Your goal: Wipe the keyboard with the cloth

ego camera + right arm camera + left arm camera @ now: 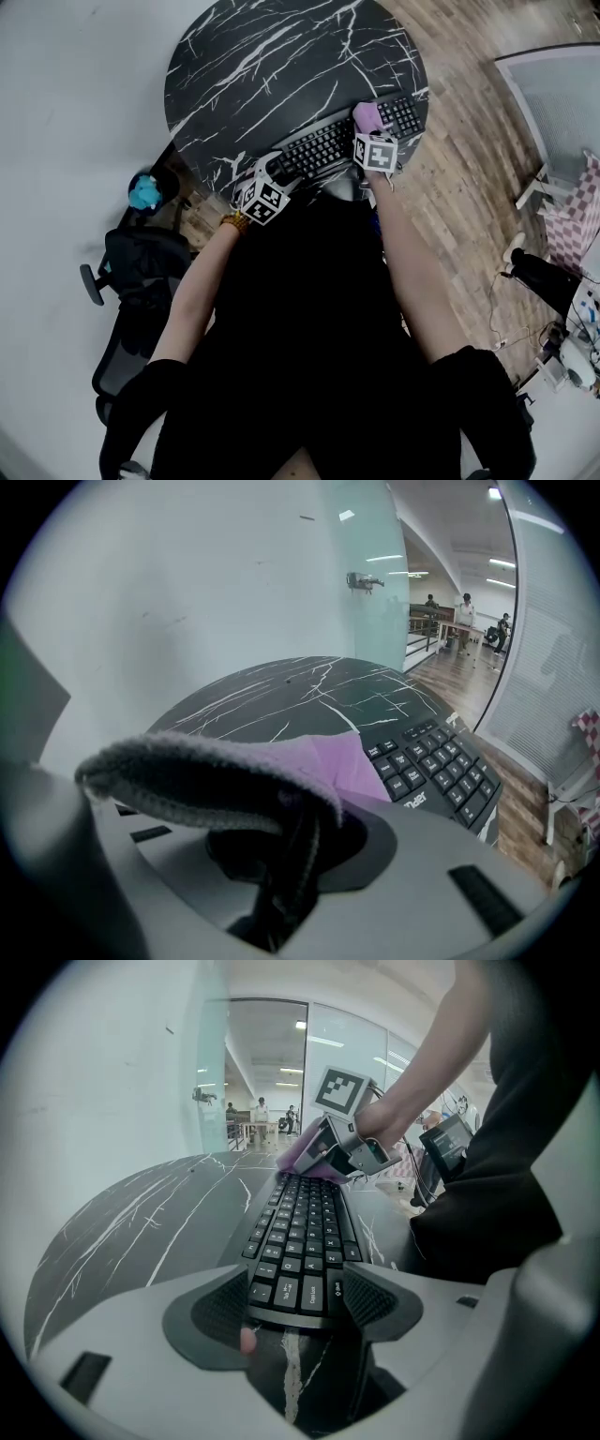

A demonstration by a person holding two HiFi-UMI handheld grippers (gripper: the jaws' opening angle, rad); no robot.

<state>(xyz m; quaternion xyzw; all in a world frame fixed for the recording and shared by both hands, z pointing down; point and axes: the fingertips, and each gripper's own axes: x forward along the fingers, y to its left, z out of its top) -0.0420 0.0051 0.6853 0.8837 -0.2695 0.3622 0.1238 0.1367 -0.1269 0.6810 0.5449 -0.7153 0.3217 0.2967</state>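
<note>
From the head view, the round black marble counter (281,56) is seen with its near rim cut off by the person's dark clothing. The keyboard (323,148) is laid on the near right part of it, its long axis running slantwise from near left to far right. The left hand-held gripper (274,173) is placed at the keyboard's left end, but its jaws are masked by its marker cube. The right hand-held gripper (370,133) is set over the right half, and the pink cloth (366,114) is seen bunched just beyond it on the keys. An office chair (131,281) is parked on the left, half lost in shadow. Over to the left gripper view: the keyboard's short end is caught between the two jaws, a pad laid against each long edge, and the key rows are seen running straight away towards the cloth at the far end. The far keys are covered there by the cloth and the other gripper. Now the right gripper view: the jaws are almost wholly buried under the cloth, which is pinched between them and draped forward onto the keys. Only the number pad is left showing at the right, and the rest of the keyboard is hidden.
</note>
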